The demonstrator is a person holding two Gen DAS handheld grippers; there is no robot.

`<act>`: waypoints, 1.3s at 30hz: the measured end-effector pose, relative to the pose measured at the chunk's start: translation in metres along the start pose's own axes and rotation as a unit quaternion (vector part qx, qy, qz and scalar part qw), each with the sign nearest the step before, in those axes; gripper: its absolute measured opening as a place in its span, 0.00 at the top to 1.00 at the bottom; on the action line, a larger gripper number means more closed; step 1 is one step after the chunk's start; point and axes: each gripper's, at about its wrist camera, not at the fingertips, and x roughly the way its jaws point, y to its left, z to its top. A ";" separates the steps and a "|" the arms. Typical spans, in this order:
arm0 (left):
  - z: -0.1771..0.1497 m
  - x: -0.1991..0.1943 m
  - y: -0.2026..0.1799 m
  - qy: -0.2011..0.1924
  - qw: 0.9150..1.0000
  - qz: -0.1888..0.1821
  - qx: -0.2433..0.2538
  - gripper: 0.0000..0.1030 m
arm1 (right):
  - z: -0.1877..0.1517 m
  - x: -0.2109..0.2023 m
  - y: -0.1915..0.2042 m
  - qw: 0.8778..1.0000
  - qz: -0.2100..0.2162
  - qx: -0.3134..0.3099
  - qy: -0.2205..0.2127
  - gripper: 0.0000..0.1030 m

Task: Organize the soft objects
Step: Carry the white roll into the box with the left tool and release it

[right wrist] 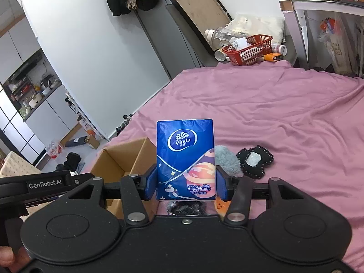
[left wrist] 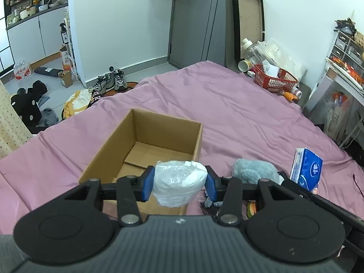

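My left gripper (left wrist: 179, 183) is shut on a white plastic-wrapped roll (left wrist: 179, 182), held over the near edge of an open cardboard box (left wrist: 127, 136) that stands empty on the pink bed. My right gripper (right wrist: 185, 182) is shut on an upright blue tissue pack (right wrist: 185, 157), lifted to the right of the box (right wrist: 122, 157). That pack also shows at the right in the left wrist view (left wrist: 307, 170). A grey fluffy item (left wrist: 254, 170) lies on the bed between the two grippers. A black pouch with a grey patch (right wrist: 253, 160) lies beyond it.
The pink bedsheet (left wrist: 227, 104) spreads far ahead. A red basket (left wrist: 275, 79) with bottles sits at its far corner by a desk (right wrist: 318, 4). Shoes and bags litter the floor left of the bed (left wrist: 109, 84). A small orange item (right wrist: 221, 206) lies under the right gripper.
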 end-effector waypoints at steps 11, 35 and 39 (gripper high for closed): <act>0.018 0.019 0.029 0.002 1.000 0.001 -0.030 0.56 | -0.004 0.017 0.017 1.000 0.014 -0.009 -0.002 0.52; 0.042 0.118 0.076 0.022 0.997 -0.035 -0.063 0.56 | 0.004 0.060 0.064 0.998 0.040 -0.037 0.013 0.52; 0.039 0.137 0.079 0.042 0.995 -0.054 -0.069 0.56 | 0.004 0.061 0.071 0.998 0.040 -0.047 0.012 0.52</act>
